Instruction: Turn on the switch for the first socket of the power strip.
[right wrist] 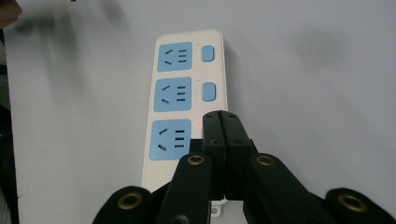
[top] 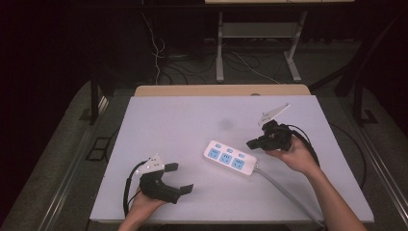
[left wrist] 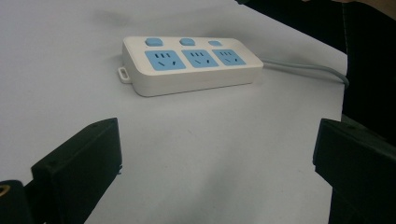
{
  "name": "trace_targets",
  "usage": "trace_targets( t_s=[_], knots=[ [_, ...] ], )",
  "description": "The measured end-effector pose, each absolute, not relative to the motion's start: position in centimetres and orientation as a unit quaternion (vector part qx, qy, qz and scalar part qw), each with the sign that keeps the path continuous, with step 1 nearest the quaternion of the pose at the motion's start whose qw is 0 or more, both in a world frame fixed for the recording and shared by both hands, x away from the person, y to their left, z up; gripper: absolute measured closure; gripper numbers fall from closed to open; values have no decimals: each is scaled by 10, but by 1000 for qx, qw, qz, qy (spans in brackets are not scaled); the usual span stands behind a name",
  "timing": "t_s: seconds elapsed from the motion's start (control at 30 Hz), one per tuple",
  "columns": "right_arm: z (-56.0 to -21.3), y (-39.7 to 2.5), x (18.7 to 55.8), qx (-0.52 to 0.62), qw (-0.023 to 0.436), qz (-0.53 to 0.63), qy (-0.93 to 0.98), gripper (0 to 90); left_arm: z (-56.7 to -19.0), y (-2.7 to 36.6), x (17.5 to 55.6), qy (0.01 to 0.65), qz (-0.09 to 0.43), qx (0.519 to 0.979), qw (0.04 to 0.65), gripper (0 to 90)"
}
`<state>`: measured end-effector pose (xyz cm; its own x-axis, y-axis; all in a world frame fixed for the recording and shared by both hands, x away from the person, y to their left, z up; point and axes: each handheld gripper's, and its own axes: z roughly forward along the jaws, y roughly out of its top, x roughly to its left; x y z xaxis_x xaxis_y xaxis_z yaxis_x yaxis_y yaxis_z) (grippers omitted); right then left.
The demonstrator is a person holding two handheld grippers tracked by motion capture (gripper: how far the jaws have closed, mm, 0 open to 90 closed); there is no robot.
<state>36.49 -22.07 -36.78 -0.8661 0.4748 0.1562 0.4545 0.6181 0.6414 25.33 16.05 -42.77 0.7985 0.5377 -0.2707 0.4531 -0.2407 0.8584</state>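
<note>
Right gripper view shows the right gripper [right wrist: 221,116] with its two jaws pressed fully together, holding nothing. Their tips are over the white power strip [right wrist: 187,93], at the place of the switch beside the nearest blue socket [right wrist: 170,139]; if they touch it I cannot tell. The left gripper [left wrist: 215,154] has its jaws wide apart and empty, and the power strip lies ahead of them, well apart, on the white table [left wrist: 60,84]. A grey cable [left wrist: 303,70] leaves the strip's far end.
</note>
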Motion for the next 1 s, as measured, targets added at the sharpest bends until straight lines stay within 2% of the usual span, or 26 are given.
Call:
trace_targets(
  t_s=[0.23,0.37,0.47,0.73,1.0],
  knots=[
    [-358,-234,357,266,23,362,893,867,-428,161,253,315,40,786,530,0],
    [-353,-242,352,276,27,372,886,801,-427,161,253,316,41,785,531,0],
    [-350,-247,346,286,45,377,880,664,-427,161,253,317,41,784,532,0],
    [-347,-261,331,320,70,393,859,420,-427,161,253,316,40,785,531,0],
    [-353,-279,317,355,67,417,834,145,-427,160,253,316,40,785,531,0]
  ],
)
